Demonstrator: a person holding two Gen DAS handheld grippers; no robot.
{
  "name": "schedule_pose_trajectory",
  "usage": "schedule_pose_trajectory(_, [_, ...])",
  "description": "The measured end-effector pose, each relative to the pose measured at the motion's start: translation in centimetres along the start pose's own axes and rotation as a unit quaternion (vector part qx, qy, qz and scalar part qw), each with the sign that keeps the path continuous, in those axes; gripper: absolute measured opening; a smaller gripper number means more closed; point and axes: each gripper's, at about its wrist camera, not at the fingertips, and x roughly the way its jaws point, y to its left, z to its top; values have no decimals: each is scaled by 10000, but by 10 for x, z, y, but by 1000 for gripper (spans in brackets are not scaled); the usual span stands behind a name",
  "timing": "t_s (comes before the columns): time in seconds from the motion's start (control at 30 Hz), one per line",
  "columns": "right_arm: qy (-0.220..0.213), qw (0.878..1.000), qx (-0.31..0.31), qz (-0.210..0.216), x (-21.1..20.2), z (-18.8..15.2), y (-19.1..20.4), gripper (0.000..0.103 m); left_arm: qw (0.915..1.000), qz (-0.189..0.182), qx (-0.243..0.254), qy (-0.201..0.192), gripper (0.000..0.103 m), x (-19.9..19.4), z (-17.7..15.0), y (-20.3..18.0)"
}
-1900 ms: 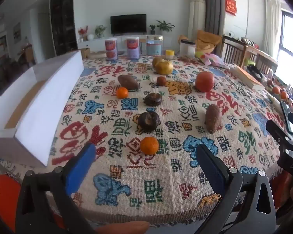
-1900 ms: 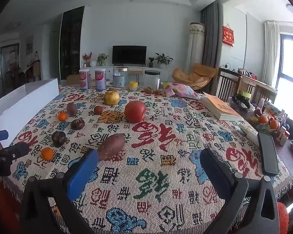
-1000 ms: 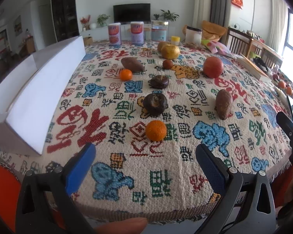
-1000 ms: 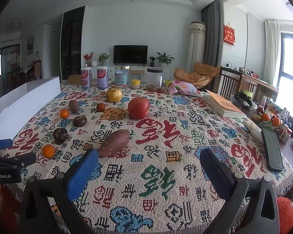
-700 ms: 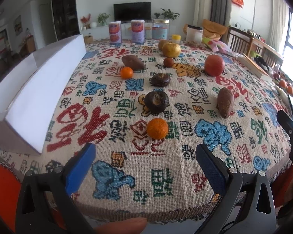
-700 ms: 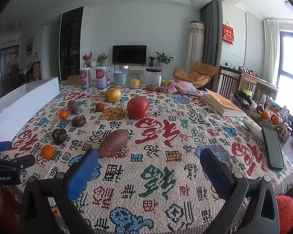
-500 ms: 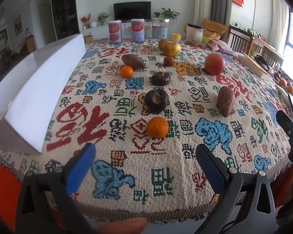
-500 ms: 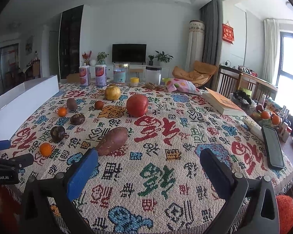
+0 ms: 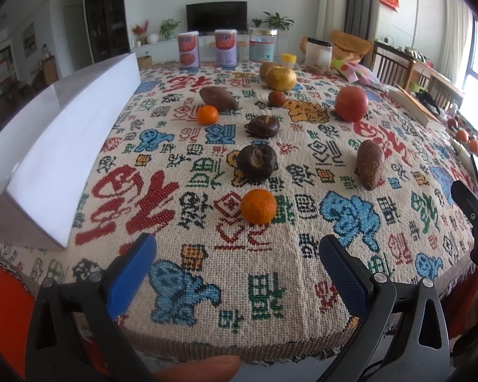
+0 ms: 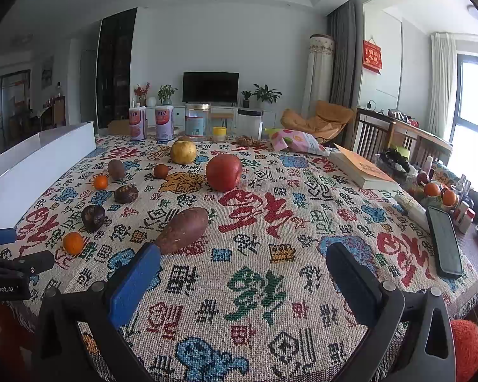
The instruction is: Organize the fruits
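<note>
Fruits lie spread on a patterned tablecloth [image 9: 207,286]. A near tangerine [image 9: 258,206] sits just ahead of my open, empty left gripper [image 9: 235,264]. Behind it are two dark brown fruits [image 9: 256,162] [image 9: 262,125], a second tangerine [image 9: 207,114], two sweet potatoes [image 9: 218,98] [image 9: 369,164], a red apple [image 9: 351,103], a small brown fruit [image 9: 276,98] and a yellow pear [image 9: 282,78]. My right gripper [image 10: 242,273] is open and empty, with the sweet potato [image 10: 183,229] just beyond its left finger. The red apple [image 10: 223,172] lies farther back.
A long white box [image 9: 63,133] lies along the table's left side. Cans and jars [image 9: 226,51] stand at the far edge. A book [image 10: 363,168], a snack bag [image 10: 298,141] and a black phone [image 10: 444,245] lie on the right side.
My left gripper has moved forward over the table's front edge toward the near tangerine. My right gripper has edged forward slightly. Both stay open.
</note>
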Motion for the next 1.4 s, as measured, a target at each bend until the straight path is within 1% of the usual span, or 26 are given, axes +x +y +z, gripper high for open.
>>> schedule_pose_trajectory(1.4, [12,10000,-59,2,2,-2,1,103,10000,-2,-16,12,102,1,1,3])
